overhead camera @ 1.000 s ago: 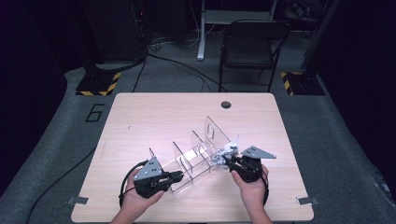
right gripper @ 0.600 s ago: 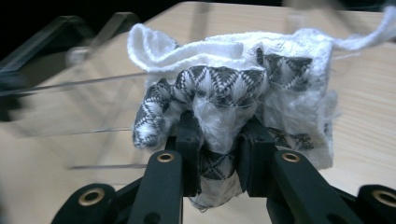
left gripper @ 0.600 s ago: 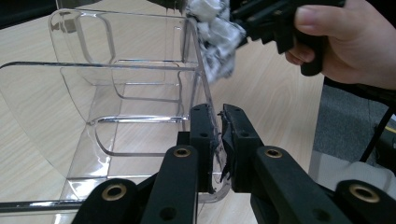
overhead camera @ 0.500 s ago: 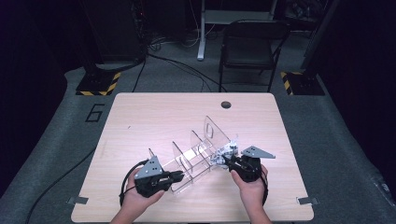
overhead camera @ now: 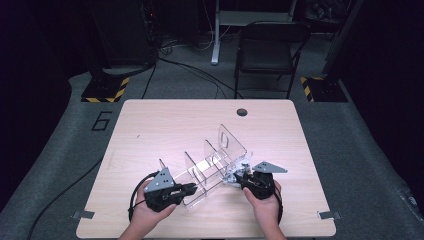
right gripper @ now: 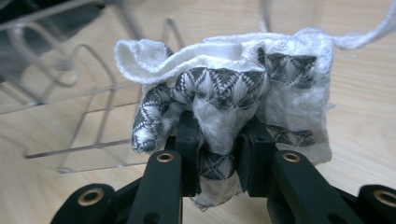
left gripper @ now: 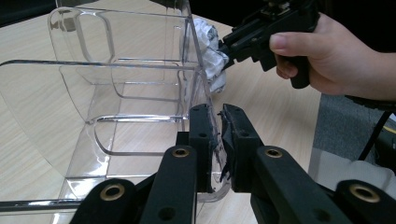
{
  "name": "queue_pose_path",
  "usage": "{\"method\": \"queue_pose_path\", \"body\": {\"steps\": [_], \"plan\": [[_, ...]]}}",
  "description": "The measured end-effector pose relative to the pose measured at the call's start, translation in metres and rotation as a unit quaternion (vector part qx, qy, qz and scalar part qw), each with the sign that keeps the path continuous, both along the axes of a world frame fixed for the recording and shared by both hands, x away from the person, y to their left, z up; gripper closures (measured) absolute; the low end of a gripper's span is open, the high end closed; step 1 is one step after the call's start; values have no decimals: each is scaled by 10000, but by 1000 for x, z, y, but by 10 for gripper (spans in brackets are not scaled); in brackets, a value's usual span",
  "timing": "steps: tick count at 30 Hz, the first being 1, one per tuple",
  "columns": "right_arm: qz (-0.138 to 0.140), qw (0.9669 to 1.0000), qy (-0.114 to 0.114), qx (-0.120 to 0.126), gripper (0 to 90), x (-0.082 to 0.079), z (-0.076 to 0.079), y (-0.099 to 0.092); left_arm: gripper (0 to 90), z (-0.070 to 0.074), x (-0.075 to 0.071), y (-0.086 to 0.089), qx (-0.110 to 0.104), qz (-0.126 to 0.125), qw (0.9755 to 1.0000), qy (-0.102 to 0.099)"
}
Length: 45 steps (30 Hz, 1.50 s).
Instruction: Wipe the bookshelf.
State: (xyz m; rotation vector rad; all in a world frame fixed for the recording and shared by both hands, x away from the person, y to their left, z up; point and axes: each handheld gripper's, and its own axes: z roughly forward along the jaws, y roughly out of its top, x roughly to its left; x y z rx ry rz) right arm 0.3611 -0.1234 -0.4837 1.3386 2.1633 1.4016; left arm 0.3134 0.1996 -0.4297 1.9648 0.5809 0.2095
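A clear acrylic rack (overhead camera: 215, 160) with several upright dividers lies slantwise on the wooden table (overhead camera: 165, 125). My left gripper (overhead camera: 192, 189) is shut on the rack's near end; in the left gripper view its jaws (left gripper: 217, 114) pinch the thin clear wall (left gripper: 116, 70). My right gripper (overhead camera: 236, 178) is shut on a white cloth with a black woven pattern (right gripper: 224, 84), bunched between the jaws (right gripper: 219, 126). The cloth (left gripper: 210, 51) rests against the rack's outer side wall, and the rack (right gripper: 93, 93) stands just behind it.
A round cable hole (overhead camera: 242, 112) sits near the table's far edge. Beyond the table stand a black chair (overhead camera: 267, 50) and yellow-and-black striped bases (overhead camera: 105, 90). A cable trails off the table's left side onto the grey floor.
My right gripper has sunk a little with the cloth against the rack's side. The left gripper and the rack have stayed put.
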Motion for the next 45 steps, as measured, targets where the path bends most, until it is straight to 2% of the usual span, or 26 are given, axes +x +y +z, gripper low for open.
{"method": "queue_pose_path", "body": {"steps": [4, 5, 6, 7, 9, 10, 12, 13, 14, 15, 17, 20, 21, 23, 26, 28, 29, 30, 31, 33, 37, 39, 40, 42, 43, 45], "plan": [[53, 9999, 134, -46, 720, 0, -9, 3, 826, 0, 1, 1, 11, -28, 10000, -10], [243, 9996, 124, -32, 717, -4, -13, 11, 825, 0, 0, 0, 0, -25, 10000, -4], [243, 9996, 124, -32, 717, -4, -13, 11, 825, 0, 0, 0, 0, -25, 10000, -4], [531, 9985, 133, -48, 714, -9, -15, 23, 825, 0, 0, 0, 6, -19, 10000, -15], [642, 9978, 91, -109, 714, -12, -16, 28, 825, 0, 1, 0, 18, -33, 10000, -32], [703, 9972, 48, -247, 715, -13, -17, 33, 825, 0, 0, 0, 16, -37, 10000, -20], [639, 9976, 55, -259, 715, -12, -17, 31, 826, 0, 0, 0, 8, -23, 10000, -31], [363, 9993, 54, -81, 715, -6, -15, 22, 826, -1, 0, 0, 4, -30, 10000, -57], [363, 9993, 54, -81, 715, -6, -15, 22, 827, -1, 0, 0, 4, -30, 10000, -57], [30, 9998, 101, 167, 716, 1, -11, 8, 826, 0, 1, 1, 3, -51, 10000, -60], [-179, 9993, 113, 318, 716, 4, -7, -2, 826, -1, 1, 1, -12, -41, 10000, -55], [-136, 9994, 89, 317, 715, 3, -3, -3, 825, 0, 1, 1, -5, -59, 10000, -26], [73, 9997, 39, 208, 715, 0, -4, 4, 825, 0, 1, 1, -6, -64, 10000, -15], [273, 9995, -2, 168, 715, -6, -4, 12, 825, 0, 1, 1, 0, -60, 10000, -40], [363, 9993, -88, 99, 715, -11, -4, 16, 826, -1, 0, 1, 4, -52, 10000, -66], [336, 9993, -154, 110, 715, -11, -2, 12, 826, -1, 0, 2, -19, -43, 10000, -43], [178, 9994, -179, 253, 715, -9, 2, 4, 826, -1, 0, 2, -16, -53, 10000, -40], [178, 9994, -179, 253, 715, -9, 2, 4, 826, -1, 0, 2, -16, -53, 10000, -40], [-23, 9989, -115, 445, 715, -5, 7, -7, 826, -1, 0, 2, -9, -66, 10000, -48], [-67, 9987, -81, 504, 713, -5, 9, -10, 826, -1, 0, 2, -12, -67, 10000, -49], [202, 9990, -42, 388, 706, -7, 7, -4, 824, -1, 0, 2, -37, -68, 10000, -25], [336, 9994, -34, 63, 707, -8, -1, 5, 824, -1, 0, 2, -43, -47, 10000, -49], [336, 9994, -34, 63, 707, -8, -1, 5, 824, -1, 0, 2, -43, -47, 10000, -49], [203, 9998, 68, 55, 706, -3, -7, 3, 824, -1, 0, 2, -49, -48, 10000, -43], [5, 9999, 123, -38, 703, 2, -14, -2, 824, -1, 0, 2, -54, -46, 10000, -44], [-69, 9997, 227, -13, 701, 4, -16, -4, 824, -1, 0, 2, -51, -64, 10000, -41]]}}
